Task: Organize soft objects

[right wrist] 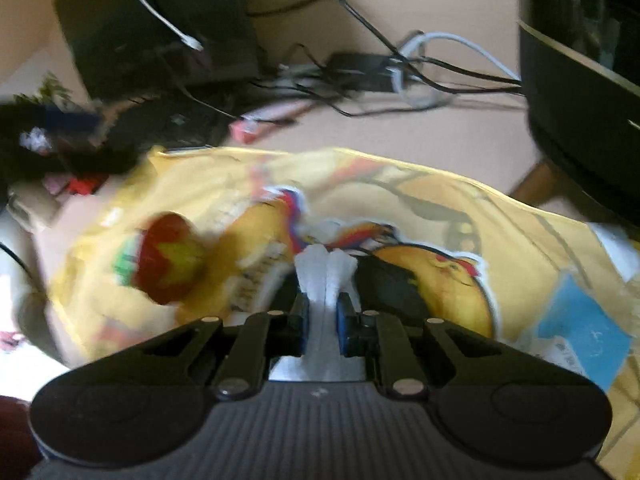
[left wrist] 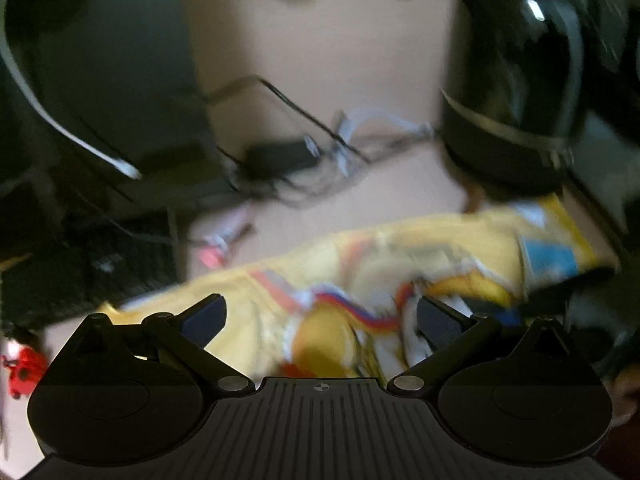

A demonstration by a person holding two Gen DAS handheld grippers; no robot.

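A crumpled yellow printed bag with a chicken picture lies on the beige table. My right gripper is shut on a white soft strip that rises from the bag's middle; whether the strip belongs to the bag I cannot tell. A blurred red and yellow-green round thing sits on the bag's left part. In the left wrist view the same yellow bag lies below my left gripper, which is open above it with nothing between its fingers.
A tangle of cables and a black adapter lies at the back. A black box stands at the back left and a black round appliance on the right. A pink packet and a red toy lie to the left.
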